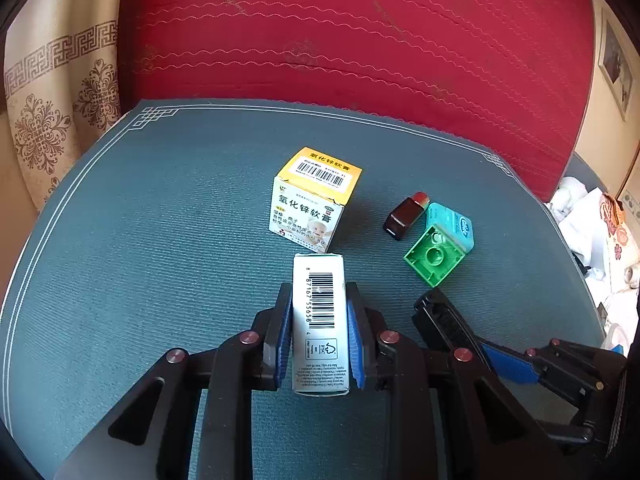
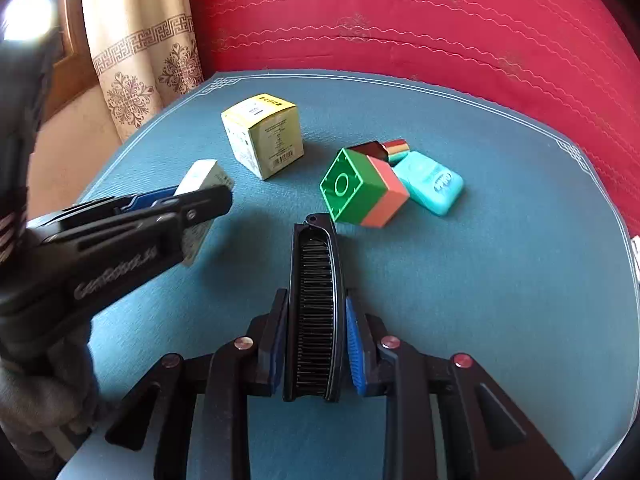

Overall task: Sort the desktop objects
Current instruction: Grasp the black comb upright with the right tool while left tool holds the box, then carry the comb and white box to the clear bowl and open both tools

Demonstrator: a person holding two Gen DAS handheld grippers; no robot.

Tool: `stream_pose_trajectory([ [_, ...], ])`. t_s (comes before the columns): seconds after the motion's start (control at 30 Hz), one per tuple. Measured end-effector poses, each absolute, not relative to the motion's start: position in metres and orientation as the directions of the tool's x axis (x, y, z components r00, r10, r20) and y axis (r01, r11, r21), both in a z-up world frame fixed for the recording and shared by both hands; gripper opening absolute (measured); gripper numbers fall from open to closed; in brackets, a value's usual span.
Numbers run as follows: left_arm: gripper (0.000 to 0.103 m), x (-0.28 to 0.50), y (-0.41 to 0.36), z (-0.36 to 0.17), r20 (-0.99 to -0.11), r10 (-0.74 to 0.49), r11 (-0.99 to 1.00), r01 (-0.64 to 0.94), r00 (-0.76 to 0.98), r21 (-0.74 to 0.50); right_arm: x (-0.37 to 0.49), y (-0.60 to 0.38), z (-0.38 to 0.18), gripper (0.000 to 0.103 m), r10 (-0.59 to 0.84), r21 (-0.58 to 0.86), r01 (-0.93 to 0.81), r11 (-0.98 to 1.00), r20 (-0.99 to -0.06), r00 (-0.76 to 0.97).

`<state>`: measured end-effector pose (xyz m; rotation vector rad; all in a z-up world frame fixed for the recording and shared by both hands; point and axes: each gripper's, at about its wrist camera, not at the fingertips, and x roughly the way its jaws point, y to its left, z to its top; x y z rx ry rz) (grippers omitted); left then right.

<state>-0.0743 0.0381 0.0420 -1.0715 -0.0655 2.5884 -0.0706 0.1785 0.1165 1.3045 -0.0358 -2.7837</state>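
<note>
My left gripper (image 1: pixel 319 292) is shut on a slim white box with a barcode (image 1: pixel 319 320), held just above the teal mat (image 1: pixel 160 240). In the right wrist view this gripper (image 2: pixel 208 200) comes in from the left with the white box (image 2: pixel 204 176) in its jaws. My right gripper (image 2: pixel 316 296) is shut on a black comb (image 2: pixel 316 280), which lies lengthwise between the blue pads. The comb (image 1: pixel 444 320) also shows at the lower right of the left wrist view. A yellow and white carton (image 1: pixel 314 200) stands just beyond the white box.
A green and red toy brick (image 2: pixel 362 188), a teal floss case (image 2: pixel 434 186) and a small dark bottle (image 2: pixel 384 150) lie close together just beyond the comb's tip. A red cushion (image 1: pixel 340 40) rises behind the mat, with a patterned curtain (image 1: pixel 60 100) at left.
</note>
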Motion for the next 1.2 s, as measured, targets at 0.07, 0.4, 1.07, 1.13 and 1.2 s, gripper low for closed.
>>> stream_pose_trajectory([
  [0.07,0.027,-0.072,0.04,0.043,-0.675,0.327,-0.941,-0.295,-0.661,-0.167,-0.059,0.18,0.12,0.029,-0.076,0.072,0.033,-0.997,-0.76,-0.646],
  [0.4,0.027,-0.067,0.05,0.045,-0.67,0.331,-0.937,-0.318,-0.665,-0.147,-0.009,0.188,0.135,0.029,-0.032,0.104,-0.064,-0.992,-0.727,-0.686],
  [1.07,0.027,-0.051,0.068,0.046,-0.651,0.341,-0.92,-0.382,-0.678,-0.085,0.102,0.254,0.167,0.029,0.14,0.121,-0.297,-0.947,-0.678,-0.722],
  [1.13,0.027,-0.049,0.067,0.049,-0.642,0.35,-0.919,-0.384,-0.682,-0.092,0.108,0.261,0.166,0.029,0.144,0.14,-0.32,-0.937,-0.679,-0.72],
  [1.2,0.026,-0.047,0.068,0.051,-0.635,0.352,-0.918,-0.386,-0.687,-0.091,0.114,0.267,0.167,0.029,0.149,0.156,-0.338,-0.928,-0.677,-0.721],
])
